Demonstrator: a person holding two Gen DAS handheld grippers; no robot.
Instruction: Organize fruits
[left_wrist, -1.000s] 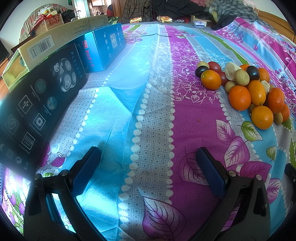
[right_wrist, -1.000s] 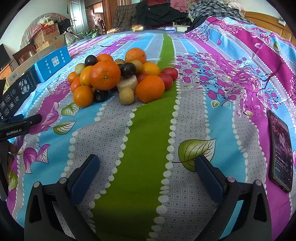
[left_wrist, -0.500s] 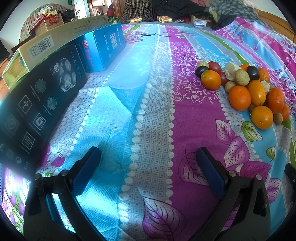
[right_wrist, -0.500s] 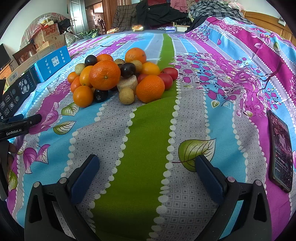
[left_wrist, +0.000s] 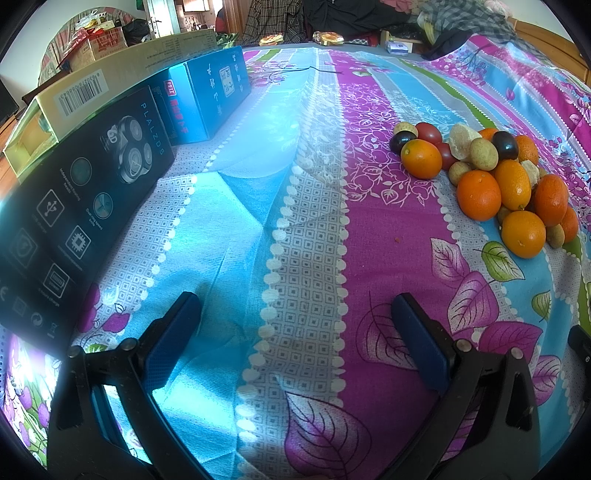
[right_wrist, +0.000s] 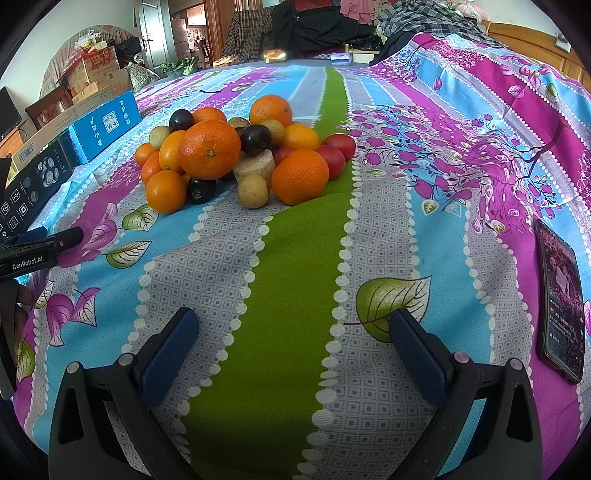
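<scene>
A heap of fruit (right_wrist: 236, 155) lies on the flowered cloth: oranges, dark plums, red tomatoes and small tan fruits. A big orange (right_wrist: 209, 148) tops it, with another orange (right_wrist: 300, 176) in front. In the left wrist view the same heap (left_wrist: 491, 173) sits at the right. My right gripper (right_wrist: 293, 343) hovers open over the green stripe, well short of the heap, nothing between its fingers. My left gripper (left_wrist: 295, 339) is open too, over bare cloth to the left of the fruit. Its finger (right_wrist: 40, 247) pokes into the right wrist view at the left edge.
A black shaver box (left_wrist: 74, 206), a blue box (left_wrist: 207, 99) and a long cardboard box (left_wrist: 110, 77) line the left side. A phone (right_wrist: 561, 302) lies on the cloth at the right. Clothes and clutter are piled beyond the far edge.
</scene>
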